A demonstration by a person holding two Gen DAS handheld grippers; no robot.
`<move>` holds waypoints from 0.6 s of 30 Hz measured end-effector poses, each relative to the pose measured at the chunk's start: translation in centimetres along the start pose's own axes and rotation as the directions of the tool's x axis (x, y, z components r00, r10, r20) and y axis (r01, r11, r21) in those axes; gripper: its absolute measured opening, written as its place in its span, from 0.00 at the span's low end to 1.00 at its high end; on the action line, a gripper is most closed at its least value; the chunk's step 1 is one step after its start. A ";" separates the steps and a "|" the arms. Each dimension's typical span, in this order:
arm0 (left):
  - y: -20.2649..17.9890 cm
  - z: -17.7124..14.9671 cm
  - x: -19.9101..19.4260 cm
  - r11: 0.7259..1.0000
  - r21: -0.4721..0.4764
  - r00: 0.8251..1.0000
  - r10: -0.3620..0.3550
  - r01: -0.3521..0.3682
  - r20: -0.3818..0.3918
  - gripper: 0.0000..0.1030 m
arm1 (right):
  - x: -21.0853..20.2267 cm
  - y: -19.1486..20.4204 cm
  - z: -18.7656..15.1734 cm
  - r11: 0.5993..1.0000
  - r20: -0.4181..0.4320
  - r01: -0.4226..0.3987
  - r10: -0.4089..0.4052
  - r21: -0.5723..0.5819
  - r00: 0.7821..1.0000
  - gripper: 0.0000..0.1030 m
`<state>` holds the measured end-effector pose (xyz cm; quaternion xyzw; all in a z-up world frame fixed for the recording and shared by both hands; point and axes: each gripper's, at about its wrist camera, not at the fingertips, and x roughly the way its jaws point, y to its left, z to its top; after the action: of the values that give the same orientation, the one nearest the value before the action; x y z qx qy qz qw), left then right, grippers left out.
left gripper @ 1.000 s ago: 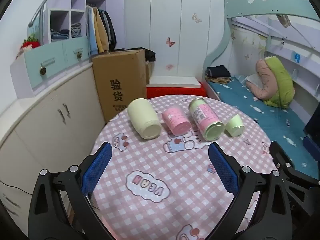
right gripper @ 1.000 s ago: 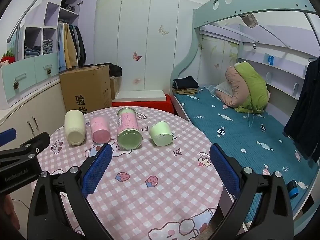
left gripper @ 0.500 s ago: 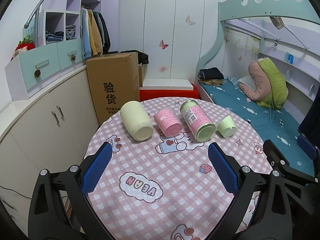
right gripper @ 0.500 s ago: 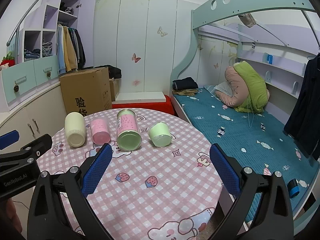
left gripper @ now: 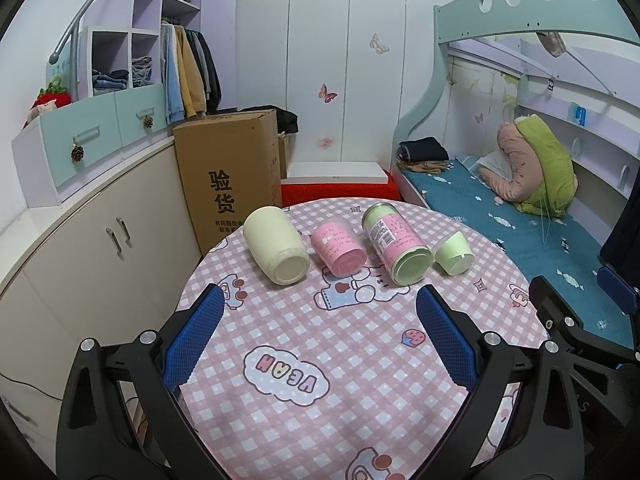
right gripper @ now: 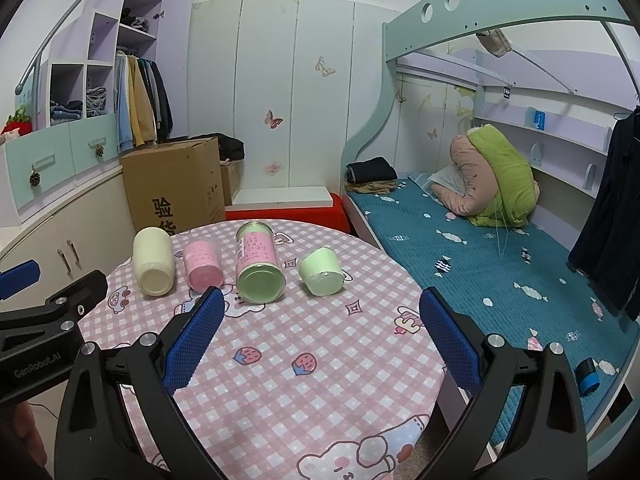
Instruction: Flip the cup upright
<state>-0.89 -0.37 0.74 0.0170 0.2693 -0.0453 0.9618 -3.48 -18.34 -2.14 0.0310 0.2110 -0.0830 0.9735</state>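
Left tongs: black frame, blue ribbed pads, spread wide with nothing between them, held above the near part of the round bench with the pink-and-white checked cartoon cloth. Right tongs: likewise spread wide and empty, over the same bench.

Further in, four containers lie on their sides in a row, bases toward the cameras: a cream ceramic cup, a pink plastic cup, a tall pink-labelled jar with green lid, and a small pale green cup. All are apart from both tongs.

Beyond the bench: a brown cardboard box and a bunk bed with blue mattress.
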 end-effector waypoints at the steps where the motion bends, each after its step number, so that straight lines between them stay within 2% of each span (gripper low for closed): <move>1: 0.0 0.0 0.0 1.000 0.000 1.000 -0.002 0.002 0.000 0.94 | 0.0 0.0 0.0 1.000 0.000 0.000 0.000 -0.001 1.000 0.92; 18: 0.3 0.2 -0.2 1.000 -0.007 1.000 -0.009 0.009 0.003 0.94 | -0.4 0.3 0.2 1.000 0.001 -0.005 0.005 -0.001 1.000 0.92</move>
<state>-0.97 -0.06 1.00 0.0122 0.2679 -0.0489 0.9621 -3.70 -17.98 -1.76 0.0310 0.2105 -0.0804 0.9738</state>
